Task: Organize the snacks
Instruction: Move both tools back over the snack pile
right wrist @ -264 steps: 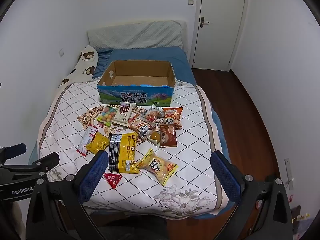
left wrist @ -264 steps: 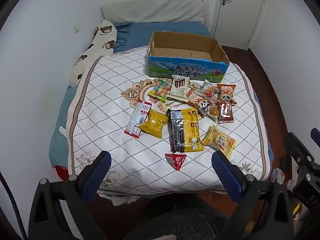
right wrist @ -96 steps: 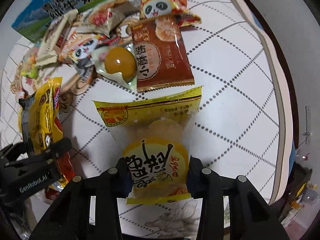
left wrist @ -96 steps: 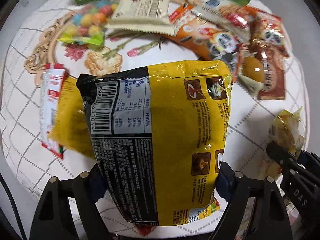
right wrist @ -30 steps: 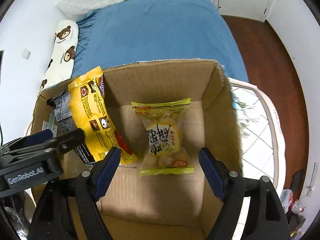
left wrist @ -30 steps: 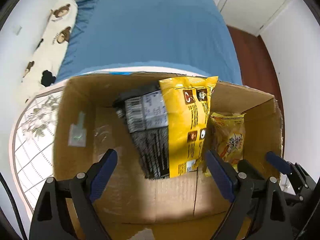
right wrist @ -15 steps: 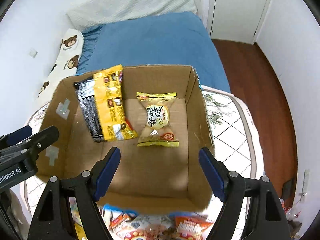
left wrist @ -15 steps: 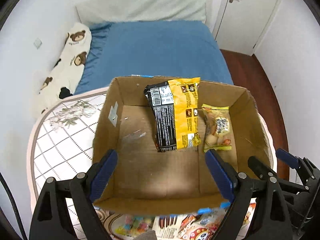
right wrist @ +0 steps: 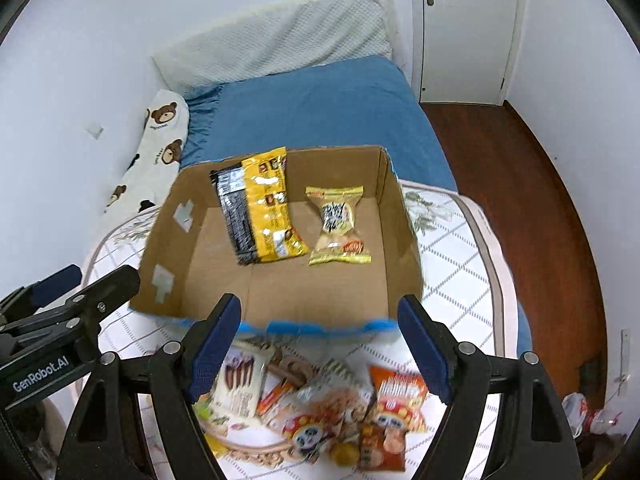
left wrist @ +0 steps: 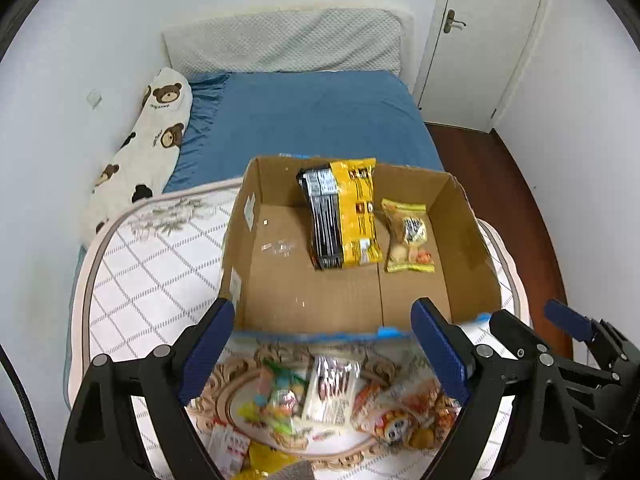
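Both jaws stand spread with nothing between them: the left gripper point(left wrist: 322, 346) and the right gripper point(right wrist: 320, 338) each hang above the near wall of the cardboard box point(left wrist: 304, 292), with a loose pile of snacks point(right wrist: 320, 408) blurred on the quilt below. One box sits on the bed, open at the top, with a blue printed strip along its near outer rim. Two packets lie inside it, toward its far right corner: one large yellow and black packet point(left wrist: 342, 216) whose top end leans on the far wall, and one smaller yellow packet point(left wrist: 408, 236) lying flat just to its right, their edges touching or nearly so. The rest of the box floor is bare cardboard with a few bits of tape. Outside the box, near the foot edge of the bed, the pile holds a white packet with brown sticks printed on it point(right wrist: 238, 384), a bag of coloured sweets point(left wrist: 280, 396), two orange packets with a panda face, a dark red packet and a few others; blur keeps an exact count out of reach. One white quilt point(left wrist: 160, 264) with a diamond grid covers the near half of the bed, and a blue sheet point(left wrist: 312, 120) covers the far half. One long bear-print pillow point(left wrist: 144, 152) lies along the left edge and one pale pillow point(left wrist: 284, 46) stands at the head. White walls close the room, with one white door point(right wrist: 466, 28) at the far right and dark wooden floor point(right wrist: 520, 184) beside the bed.
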Action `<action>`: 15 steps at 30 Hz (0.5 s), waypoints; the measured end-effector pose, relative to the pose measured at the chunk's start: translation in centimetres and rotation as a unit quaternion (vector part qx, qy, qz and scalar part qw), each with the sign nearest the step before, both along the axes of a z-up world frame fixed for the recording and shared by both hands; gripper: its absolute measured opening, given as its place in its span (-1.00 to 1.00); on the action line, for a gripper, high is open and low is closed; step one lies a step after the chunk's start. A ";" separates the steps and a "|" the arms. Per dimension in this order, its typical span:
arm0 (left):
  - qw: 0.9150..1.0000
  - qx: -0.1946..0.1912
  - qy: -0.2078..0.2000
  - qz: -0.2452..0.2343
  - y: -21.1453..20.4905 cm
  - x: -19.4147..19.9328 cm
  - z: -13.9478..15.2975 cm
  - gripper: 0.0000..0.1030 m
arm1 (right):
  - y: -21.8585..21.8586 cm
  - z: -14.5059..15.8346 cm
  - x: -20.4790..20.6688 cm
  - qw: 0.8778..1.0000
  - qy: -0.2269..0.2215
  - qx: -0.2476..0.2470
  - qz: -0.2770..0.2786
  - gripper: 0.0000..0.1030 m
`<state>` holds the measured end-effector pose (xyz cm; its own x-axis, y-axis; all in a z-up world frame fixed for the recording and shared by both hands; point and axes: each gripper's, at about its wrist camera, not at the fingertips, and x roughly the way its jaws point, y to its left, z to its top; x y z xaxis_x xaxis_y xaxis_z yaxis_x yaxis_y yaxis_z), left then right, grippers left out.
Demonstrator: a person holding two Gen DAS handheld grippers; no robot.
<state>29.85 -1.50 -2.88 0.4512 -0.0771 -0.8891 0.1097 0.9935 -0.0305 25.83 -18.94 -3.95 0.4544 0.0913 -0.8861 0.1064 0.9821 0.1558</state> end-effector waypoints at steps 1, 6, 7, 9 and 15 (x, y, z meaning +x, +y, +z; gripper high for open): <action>1.000 0.000 0.002 0.001 0.2 -0.5 -0.1 0.76 | 0.0 0.1 -0.8 1.000 0.001 0.004 0.000 0.61; 0.999 0.017 0.029 0.002 1.6 -4.2 -2.6 0.76 | 0.1 -1.5 -4.7 1.000 0.021 0.016 -0.004 0.61; 0.999 0.025 0.039 0.002 2.1 -5.0 -3.6 0.76 | -0.2 -2.3 -5.4 0.999 0.030 0.020 -0.007 0.61; 0.997 0.036 0.070 0.015 3.5 -6.8 -6.0 0.76 | -0.8 -4.3 -7.1 0.998 0.053 0.032 -0.017 0.61; 0.960 -0.045 0.248 0.120 9.7 -12.8 -16.0 0.75 | -3.1 -11.0 -10.8 0.990 0.117 0.060 -0.060 0.61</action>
